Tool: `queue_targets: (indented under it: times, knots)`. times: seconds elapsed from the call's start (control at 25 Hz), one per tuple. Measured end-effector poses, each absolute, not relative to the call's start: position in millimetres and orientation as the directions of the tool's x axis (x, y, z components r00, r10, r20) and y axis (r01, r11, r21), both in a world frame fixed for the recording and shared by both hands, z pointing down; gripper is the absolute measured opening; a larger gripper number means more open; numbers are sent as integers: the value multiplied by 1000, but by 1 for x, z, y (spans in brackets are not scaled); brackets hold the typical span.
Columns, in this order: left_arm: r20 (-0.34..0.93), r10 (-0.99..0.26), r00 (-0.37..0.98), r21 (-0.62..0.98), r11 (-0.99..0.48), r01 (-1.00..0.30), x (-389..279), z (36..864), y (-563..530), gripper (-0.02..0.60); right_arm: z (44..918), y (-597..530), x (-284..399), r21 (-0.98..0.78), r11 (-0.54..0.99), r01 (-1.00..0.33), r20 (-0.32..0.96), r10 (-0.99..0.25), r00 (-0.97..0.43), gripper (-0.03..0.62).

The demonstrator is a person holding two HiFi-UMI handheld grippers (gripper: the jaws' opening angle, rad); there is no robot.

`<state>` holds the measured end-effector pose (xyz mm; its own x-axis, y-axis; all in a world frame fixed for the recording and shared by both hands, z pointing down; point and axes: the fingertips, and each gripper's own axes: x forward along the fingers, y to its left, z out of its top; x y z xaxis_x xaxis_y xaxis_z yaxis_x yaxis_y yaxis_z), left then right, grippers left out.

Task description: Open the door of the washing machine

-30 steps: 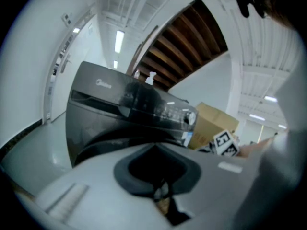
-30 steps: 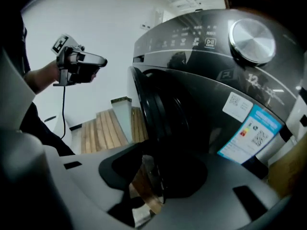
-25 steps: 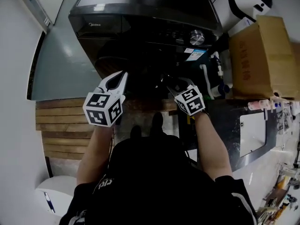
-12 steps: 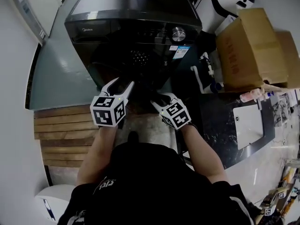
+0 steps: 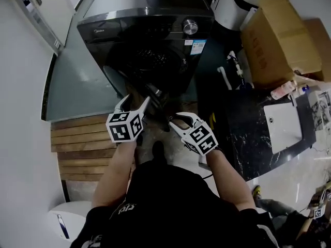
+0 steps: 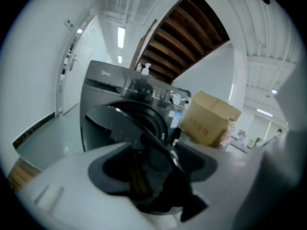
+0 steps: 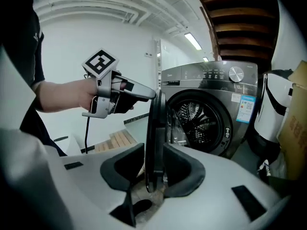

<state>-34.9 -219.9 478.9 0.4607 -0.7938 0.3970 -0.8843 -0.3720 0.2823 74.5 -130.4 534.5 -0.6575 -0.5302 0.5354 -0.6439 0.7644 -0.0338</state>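
Door (image 5: 156, 98) step: swinging it out, by my reading; it already stands well clear of the washing machine (image 5: 150, 27), edge-on toward the person.
Next move: carry the rim further along its arc with a steady grip, the wrist turning with the hinge (a straight pull would likely drag the pads off the rim), then let go.
Right gripper (image 7: 154, 169): jaws have just been closing and sit clamped on the door's dark rim, one pad against each face.
Door from right gripper: upright between its jaws and rising straight ahead, with the hinge end farther on.
Left gripper (image 5: 134, 101): jaws have just been opening and stand spread wide, holding nothing (the rim crosses, blurred, just ahead of the gap, with no pad pressing on it).
Door from left gripper: just in front, its top edge beside the jaw tips.
Drum (image 7: 199, 121): beyond the door, to the right of the right gripper's line, fully exposed.
Cardboard box (image 5: 279, 35): farthest, off to the right of the machine.
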Motion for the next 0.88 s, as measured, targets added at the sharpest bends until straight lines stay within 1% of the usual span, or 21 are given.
queue_targets:
  times: [0.28, 0.56, 0.64, 0.76, 0.88]
  knots:
    - [420, -806, 417, 248, -340, -907, -44, 484, -180, 301, 518, -90, 97, -69, 713, -697, 462, -597, -656, 114]
    - [458, -819, 346, 201, -284, -938, -67, 494, -162, 296, 502, -66, 93, -93, 724, -684, 393, -604, -693, 114]
    - [480, -818, 317, 184, -260, -948, -78, 499, -156, 271, 501, -60, 91, -96, 729, -677, 386, -600, -701, 114]
    - [509, -814, 280, 152, -235, -960, -95, 507, -145, 200, 498, -54, 88, -99, 737, -668, 377, -593, -711, 114]
    - [519, -810, 275, 126, -246, -961, -107, 508, -143, 196, 489, -57, 87, -101, 742, -663, 362, -593, -719, 114]
